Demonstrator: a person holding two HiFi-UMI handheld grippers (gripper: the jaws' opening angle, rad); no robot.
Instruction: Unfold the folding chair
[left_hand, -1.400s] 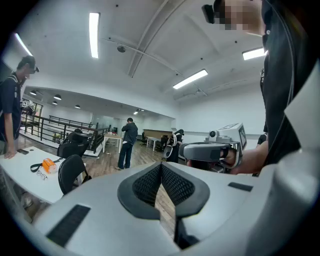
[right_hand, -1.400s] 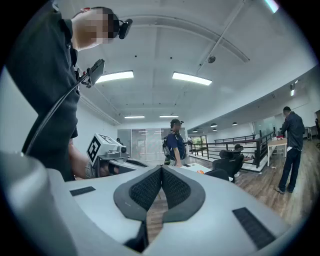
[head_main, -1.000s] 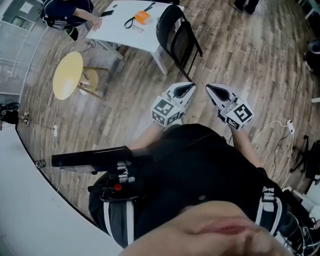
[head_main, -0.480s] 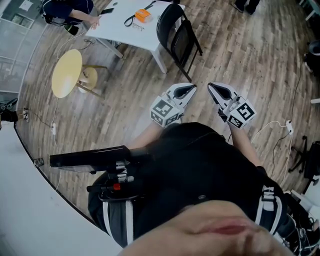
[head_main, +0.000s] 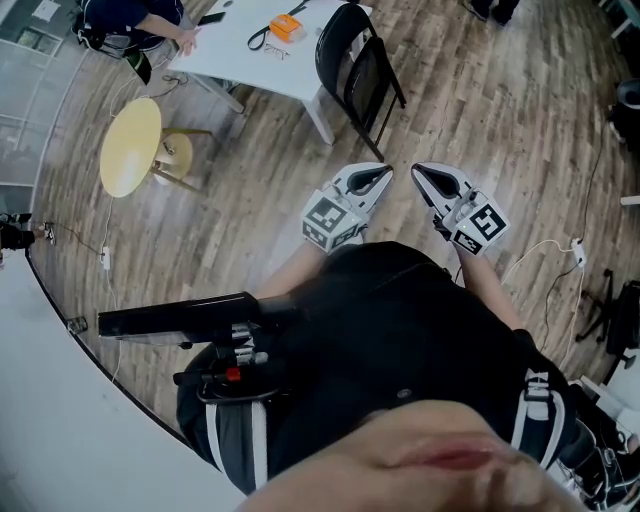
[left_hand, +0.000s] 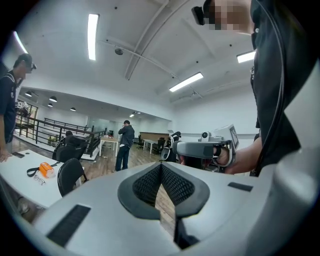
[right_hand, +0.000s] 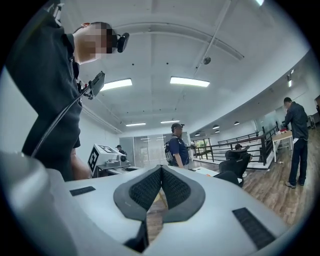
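Hovering — left gripper (head_main: 379, 176), right gripper (head_main: 421, 173) clenched, empty | folding chair (head_main: 352, 68) at table (head_main: 238, 45) edge — floor (head_main: 440, 115) between

You wear a black short-sleeved top (head_main: 400, 330) with white stripes (head_main: 237, 440) at the sides; your left gripper (head_main: 378, 176) and right gripper (head_main: 422, 175) are white.

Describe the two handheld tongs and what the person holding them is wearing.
The left tongs and right tongs look alike. Each has a smooth pale grey shell that tapers to a point, lined inside with black mesh-textured pads. Each also carries a white cube printed with black square markers: the left cube and the right cube. The person wears a black top.
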